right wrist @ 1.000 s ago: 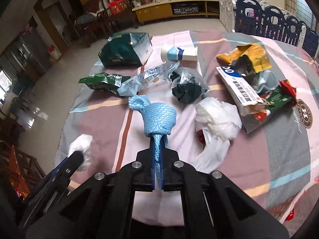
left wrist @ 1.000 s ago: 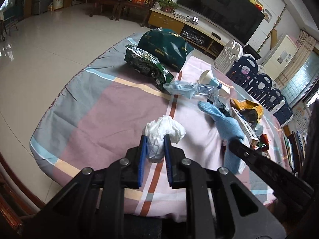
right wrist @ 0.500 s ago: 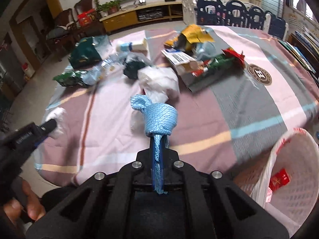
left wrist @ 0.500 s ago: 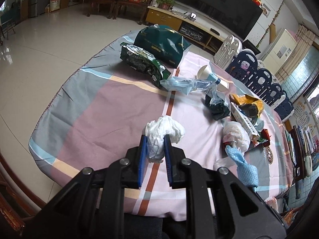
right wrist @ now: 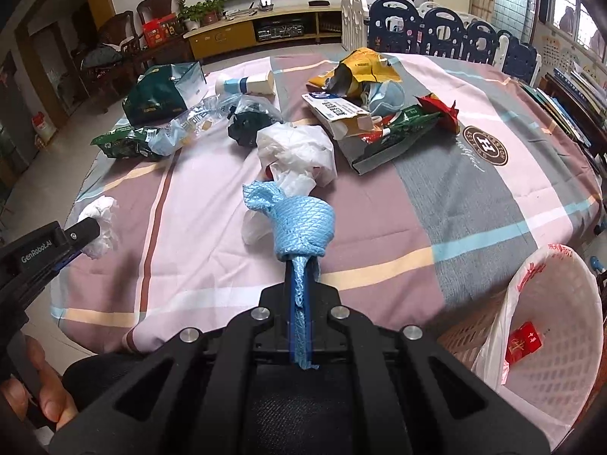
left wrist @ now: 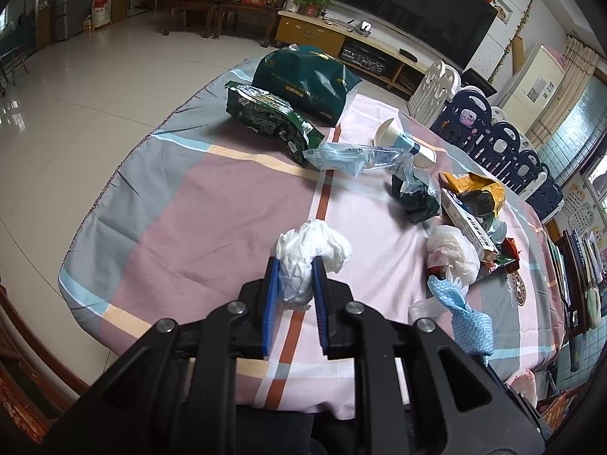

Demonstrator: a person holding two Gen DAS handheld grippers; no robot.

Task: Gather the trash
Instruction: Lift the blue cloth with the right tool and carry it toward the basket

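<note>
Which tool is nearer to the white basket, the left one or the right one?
Right. The right tool, holding the blue cloth, is beside the basket. The left tool, holding the tissue, is farther away, across the table corner.

We are seeing a plaid tablecloth (right wrist: 474,204) covering the surface, a large dark television (left wrist: 413,15) standing behind, and navy playpen panels (right wrist: 440,30) lining the far side.

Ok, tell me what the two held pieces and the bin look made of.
White wad in the left gripper: likely tissue paper, matte, finely crumpled. Blue knotted piece in the right gripper: probably nonwoven cleaning cloth, with an embossed criss-cross weave. Waste basket: pale lattice plastic, lined with a thin translucent bag.
</note>
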